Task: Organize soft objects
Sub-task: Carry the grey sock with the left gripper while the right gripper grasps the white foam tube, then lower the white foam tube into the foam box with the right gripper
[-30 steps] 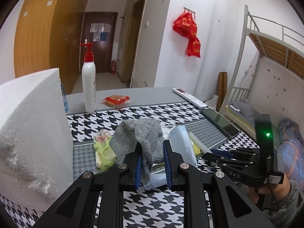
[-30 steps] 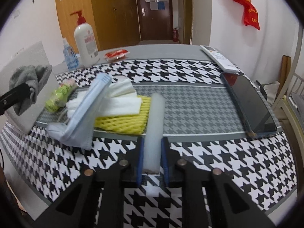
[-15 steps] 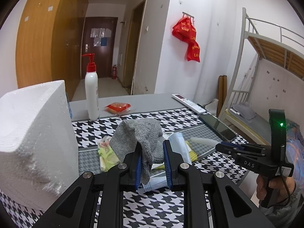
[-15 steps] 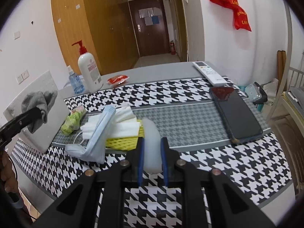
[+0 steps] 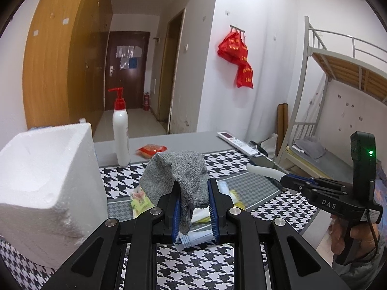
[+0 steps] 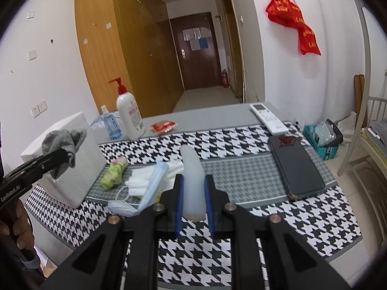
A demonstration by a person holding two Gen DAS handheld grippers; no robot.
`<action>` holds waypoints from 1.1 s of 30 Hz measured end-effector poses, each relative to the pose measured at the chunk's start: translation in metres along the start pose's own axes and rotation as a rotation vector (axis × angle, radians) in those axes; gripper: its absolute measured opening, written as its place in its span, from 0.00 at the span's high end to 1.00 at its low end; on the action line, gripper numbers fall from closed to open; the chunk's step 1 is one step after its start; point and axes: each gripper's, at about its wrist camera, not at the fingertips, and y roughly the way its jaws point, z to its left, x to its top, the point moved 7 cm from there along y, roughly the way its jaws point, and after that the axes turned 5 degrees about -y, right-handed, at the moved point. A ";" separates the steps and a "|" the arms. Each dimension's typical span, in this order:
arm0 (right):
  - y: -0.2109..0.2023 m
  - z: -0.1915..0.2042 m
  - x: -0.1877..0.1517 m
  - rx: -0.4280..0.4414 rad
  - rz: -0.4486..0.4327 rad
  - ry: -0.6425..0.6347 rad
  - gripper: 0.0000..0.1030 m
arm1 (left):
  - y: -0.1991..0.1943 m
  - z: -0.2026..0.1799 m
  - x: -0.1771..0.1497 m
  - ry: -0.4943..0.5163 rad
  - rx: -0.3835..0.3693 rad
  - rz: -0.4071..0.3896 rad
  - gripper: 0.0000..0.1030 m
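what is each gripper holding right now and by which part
The left gripper pinches the grey sock by its hanging lower end. The right gripper clamps the white foam strip by its near end.

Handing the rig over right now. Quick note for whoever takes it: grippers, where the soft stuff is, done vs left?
Left gripper: shut on the grey sock, held above the table next to the white foam box.
Right gripper: shut on the white foam strip, held clear of the table.
On the houndstooth cloth: face mask, white tissues, green packet, yellow foam net.
Done: both items picked. I can't see into the box.
Left: place both, then the pile.
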 end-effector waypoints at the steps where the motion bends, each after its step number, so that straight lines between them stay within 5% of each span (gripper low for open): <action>1: -0.003 0.003 0.003 0.007 -0.010 -0.004 0.81 | -0.002 0.000 0.002 0.004 0.003 -0.006 0.79; 33: -0.040 0.064 0.043 0.113 -0.178 -0.051 0.81 | -0.060 0.017 0.038 0.064 0.100 -0.132 0.79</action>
